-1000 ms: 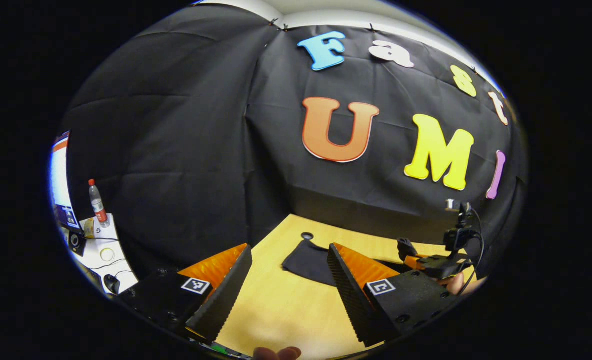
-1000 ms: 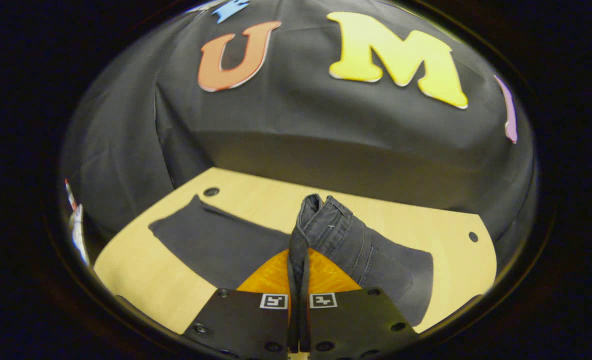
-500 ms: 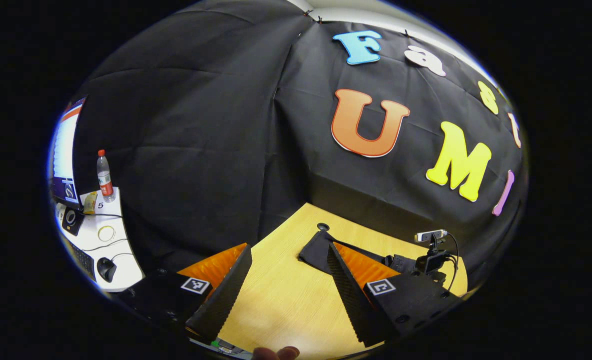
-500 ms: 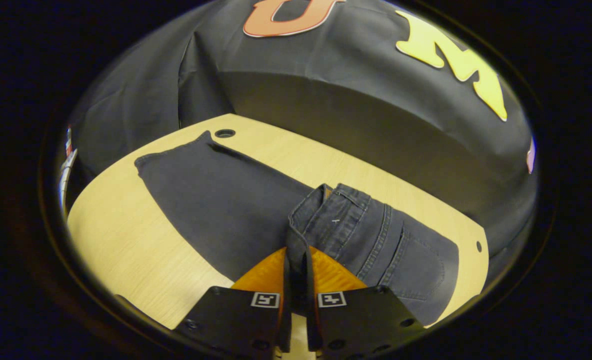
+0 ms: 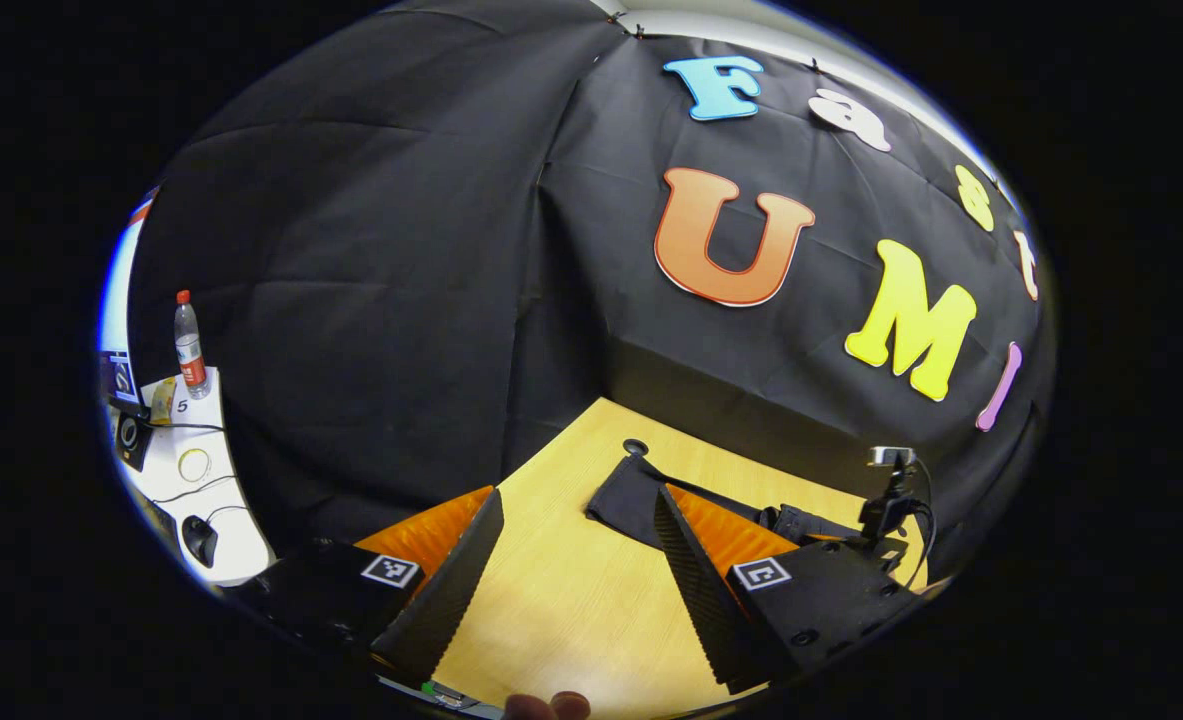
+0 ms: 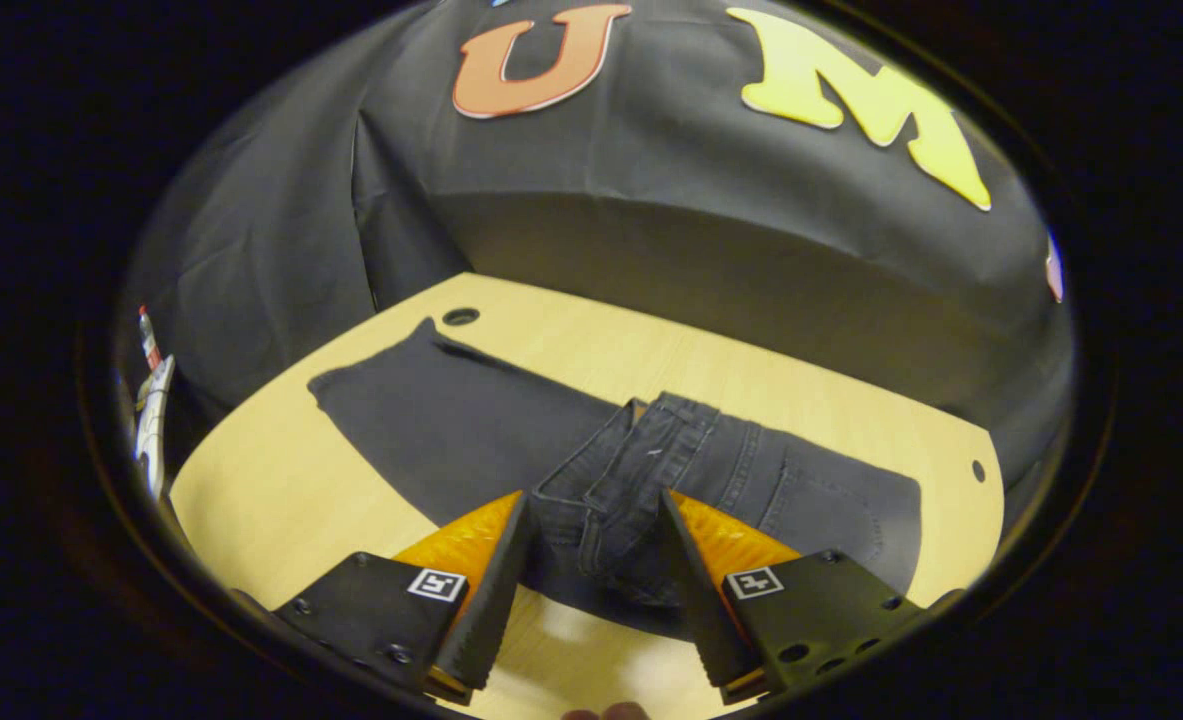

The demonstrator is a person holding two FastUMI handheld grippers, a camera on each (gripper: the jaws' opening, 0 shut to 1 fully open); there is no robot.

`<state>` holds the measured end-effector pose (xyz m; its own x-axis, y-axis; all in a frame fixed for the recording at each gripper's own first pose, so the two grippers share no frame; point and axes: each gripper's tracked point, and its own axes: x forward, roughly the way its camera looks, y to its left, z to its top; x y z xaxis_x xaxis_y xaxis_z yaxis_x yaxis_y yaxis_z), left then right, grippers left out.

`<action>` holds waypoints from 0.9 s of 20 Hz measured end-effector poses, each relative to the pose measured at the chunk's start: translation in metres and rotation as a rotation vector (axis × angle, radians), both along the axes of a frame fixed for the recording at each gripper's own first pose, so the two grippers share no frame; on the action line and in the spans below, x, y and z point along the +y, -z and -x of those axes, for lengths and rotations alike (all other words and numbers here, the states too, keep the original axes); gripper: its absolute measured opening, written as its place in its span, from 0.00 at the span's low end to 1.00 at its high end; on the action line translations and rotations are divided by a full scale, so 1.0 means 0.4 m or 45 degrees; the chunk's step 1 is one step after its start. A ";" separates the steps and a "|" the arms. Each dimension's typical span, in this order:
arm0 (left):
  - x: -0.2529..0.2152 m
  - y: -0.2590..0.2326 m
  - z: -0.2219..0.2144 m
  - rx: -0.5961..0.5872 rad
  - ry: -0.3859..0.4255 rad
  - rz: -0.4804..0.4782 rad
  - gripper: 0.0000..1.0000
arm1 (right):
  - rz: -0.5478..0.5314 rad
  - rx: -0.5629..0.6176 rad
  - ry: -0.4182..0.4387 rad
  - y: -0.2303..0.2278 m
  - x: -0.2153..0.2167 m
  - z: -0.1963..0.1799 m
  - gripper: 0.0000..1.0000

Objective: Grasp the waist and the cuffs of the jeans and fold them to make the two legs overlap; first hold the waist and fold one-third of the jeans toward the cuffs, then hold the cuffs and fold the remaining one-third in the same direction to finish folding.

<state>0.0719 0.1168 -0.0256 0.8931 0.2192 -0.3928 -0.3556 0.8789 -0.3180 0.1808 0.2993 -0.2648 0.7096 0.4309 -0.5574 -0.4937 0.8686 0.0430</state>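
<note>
Dark jeans (image 6: 451, 430) lie across the wooden table (image 6: 271, 500), the cuffs at the far left. The waist part (image 6: 671, 450) is folded over onto the legs and lies flat. My right gripper (image 6: 594, 497) stands open just above the near edge of the waistband, one finger on each side, neither pressing on it. In the left gripper view, my left gripper (image 5: 578, 492) is open over bare table, short of the cuff end of the jeans (image 5: 623, 500). The right gripper's camera mount (image 5: 891, 490) shows farther off beyond the jeans.
The table has a round hole near the cuffs (image 6: 461, 316) and another at the right edge (image 6: 978, 470). A white side desk (image 5: 221, 520) at the far left carries a bottle (image 5: 189, 345) and a mouse (image 5: 198, 540). Black cloth walls stand behind the table.
My right gripper has opened and let go of the waistband, which now lies folded on the legs. The left gripper stays open and has barely moved.
</note>
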 end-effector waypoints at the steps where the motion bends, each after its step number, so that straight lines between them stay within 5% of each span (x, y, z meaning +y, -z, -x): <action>1: 0.000 0.006 -0.016 -0.012 0.017 -0.004 0.98 | -0.038 -0.007 0.009 -0.043 -0.014 0.012 0.77; 3: -0.016 0.030 -0.055 -0.041 0.074 0.022 0.98 | -0.100 -0.022 0.017 -0.134 -0.056 0.042 0.90; 6: -0.037 0.112 -0.089 -0.012 0.114 0.231 0.98 | -0.180 -0.030 0.008 -0.278 -0.137 0.116 0.99; 10: -0.054 0.248 -0.184 0.018 0.070 0.581 0.98 | -0.230 -0.099 0.078 -0.423 -0.291 0.190 0.94; 15: -0.107 0.408 -0.295 0.107 -0.007 1.015 0.98 | -0.177 -0.084 0.271 -0.427 -0.495 0.249 0.94; 18: -0.141 0.469 -0.344 0.148 -0.034 1.161 0.98 | -0.181 -0.027 0.386 -0.391 -0.572 0.268 0.99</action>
